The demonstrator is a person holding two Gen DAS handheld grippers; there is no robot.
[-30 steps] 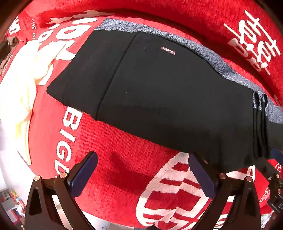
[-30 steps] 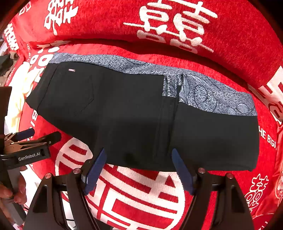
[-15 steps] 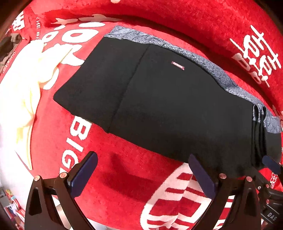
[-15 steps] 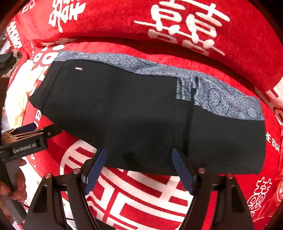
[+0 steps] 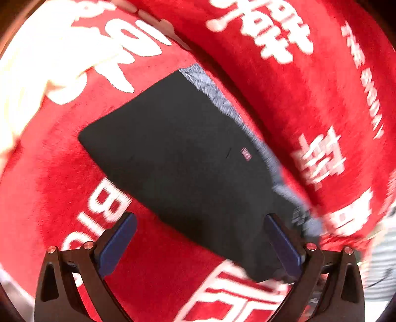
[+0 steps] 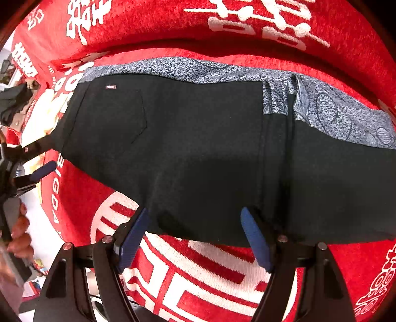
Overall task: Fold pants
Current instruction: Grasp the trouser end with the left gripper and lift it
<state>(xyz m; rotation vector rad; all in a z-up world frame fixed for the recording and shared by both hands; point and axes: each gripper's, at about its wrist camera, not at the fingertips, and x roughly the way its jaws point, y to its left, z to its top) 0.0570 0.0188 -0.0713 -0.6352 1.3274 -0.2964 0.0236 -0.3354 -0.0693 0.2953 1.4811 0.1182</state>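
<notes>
Black pants lie flat across a red blanket, on top of a grey patterned garment that shows along their far edge. My right gripper hovers open over the near hem of the pants, with nothing between its blue pads. In the left wrist view the pants run diagonally, a small label near their far edge. My left gripper is open above their near edge, its right finger over the black cloth. That gripper also shows at the left edge of the right wrist view, held by a hand.
A cream-white cloth lies on the blanket to the left of the pants. A red cushion with white characters rises behind the pants. The blanket's near edge drops off at lower left.
The left gripper has swung and rolled, so the pants now lie diagonally and closer in its view. The right gripper has sunk toward the pants' near hem. Both stay open.
</notes>
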